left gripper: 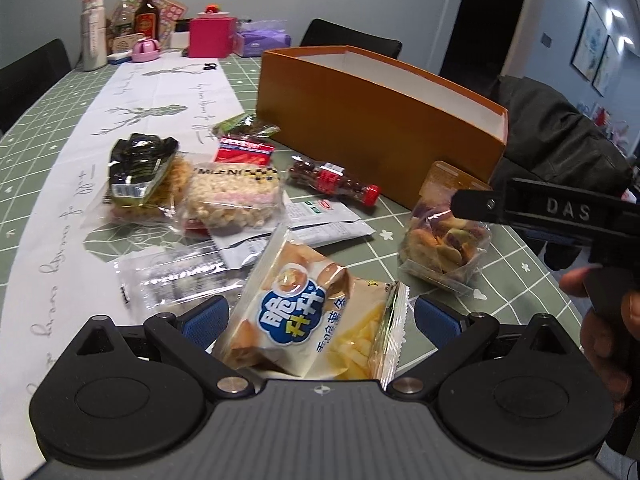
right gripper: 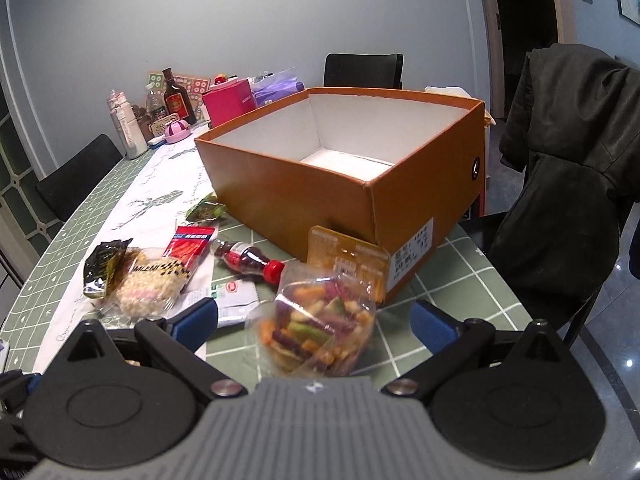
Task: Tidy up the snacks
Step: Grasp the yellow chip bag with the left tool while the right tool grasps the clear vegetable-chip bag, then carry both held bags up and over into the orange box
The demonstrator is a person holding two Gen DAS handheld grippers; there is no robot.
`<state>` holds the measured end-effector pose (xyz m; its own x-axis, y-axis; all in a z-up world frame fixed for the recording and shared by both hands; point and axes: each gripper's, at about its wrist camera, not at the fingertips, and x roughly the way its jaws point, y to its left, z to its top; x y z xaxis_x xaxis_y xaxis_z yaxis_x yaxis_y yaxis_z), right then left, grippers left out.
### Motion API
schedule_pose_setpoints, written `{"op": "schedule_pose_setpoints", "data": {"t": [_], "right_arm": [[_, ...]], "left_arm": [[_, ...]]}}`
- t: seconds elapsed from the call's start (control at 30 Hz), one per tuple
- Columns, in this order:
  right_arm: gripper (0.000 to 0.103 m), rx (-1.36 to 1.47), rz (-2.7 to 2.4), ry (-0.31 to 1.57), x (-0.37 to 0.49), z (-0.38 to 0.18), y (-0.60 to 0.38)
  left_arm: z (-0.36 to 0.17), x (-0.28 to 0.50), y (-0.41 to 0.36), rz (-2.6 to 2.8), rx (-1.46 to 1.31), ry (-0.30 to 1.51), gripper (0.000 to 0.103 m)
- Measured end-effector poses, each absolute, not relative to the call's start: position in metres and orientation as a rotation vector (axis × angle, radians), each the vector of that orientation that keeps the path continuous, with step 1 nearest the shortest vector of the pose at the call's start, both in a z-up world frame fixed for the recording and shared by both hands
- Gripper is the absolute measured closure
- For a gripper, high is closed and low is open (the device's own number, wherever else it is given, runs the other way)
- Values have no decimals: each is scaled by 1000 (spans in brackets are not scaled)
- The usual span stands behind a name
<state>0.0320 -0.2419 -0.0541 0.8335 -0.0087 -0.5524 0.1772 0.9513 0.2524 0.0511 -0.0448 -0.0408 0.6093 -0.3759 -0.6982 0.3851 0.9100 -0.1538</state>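
Note:
A cream and yellow snack packet [left gripper: 304, 320] with a blue logo lies on the table between the blue pads of my left gripper [left gripper: 320, 308], which stands open around it. A clear bag of mixed vegetable chips [right gripper: 320, 324] sits between the wide-apart fingers of my right gripper [right gripper: 314, 306], also open. The same chip bag [left gripper: 440, 240] shows in the left wrist view, under the right tool's black housing [left gripper: 560, 216], held by a hand. Behind stands an open orange box [right gripper: 360, 200] with a white, bare inside; it also shows in the left view [left gripper: 372, 120].
Loose on the table runner lie a puffed rice cake [left gripper: 232, 200], a dark packet [left gripper: 140, 168], a red packet [left gripper: 244, 152], a small red-capped bottle [left gripper: 332, 180] and a white sachet [left gripper: 324, 220]. Bottles and a pink box [left gripper: 210, 36] crowd the far end. A jacket-draped chair [right gripper: 568, 184] stands at right.

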Motion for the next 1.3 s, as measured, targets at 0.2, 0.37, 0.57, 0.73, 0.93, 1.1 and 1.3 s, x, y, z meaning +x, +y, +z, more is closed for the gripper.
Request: {"op": "schedule_pose_setpoints", "data": {"t": [0.2, 0.37, 0.57, 0.73, 0.93, 1.1, 1.3], "right_arm": [[3, 303, -110, 604, 51, -62, -246], [3, 322, -97, 639, 64, -75, -249], [7, 334, -84, 654, 71, -86, -247], [14, 355, -55, 655, 69, -89, -248], [21, 356, -38, 642, 65, -91, -249], [26, 357, -24, 627, 60, -92, -251], [33, 358, -11, 626, 55, -91, -254]], "left_arm": [[-51, 57, -52, -468, 40, 811, 0], [-57, 62, -56, -457, 73, 808, 0], [-61, 62, -60, -443, 92, 790, 0], [-62, 63, -58, -434, 63, 783, 0], [-63, 64, -60, -417, 96, 796, 0], [-67, 58, -66, -378, 166, 784, 0], [-61, 54, -62, -403, 155, 770, 22]]}}
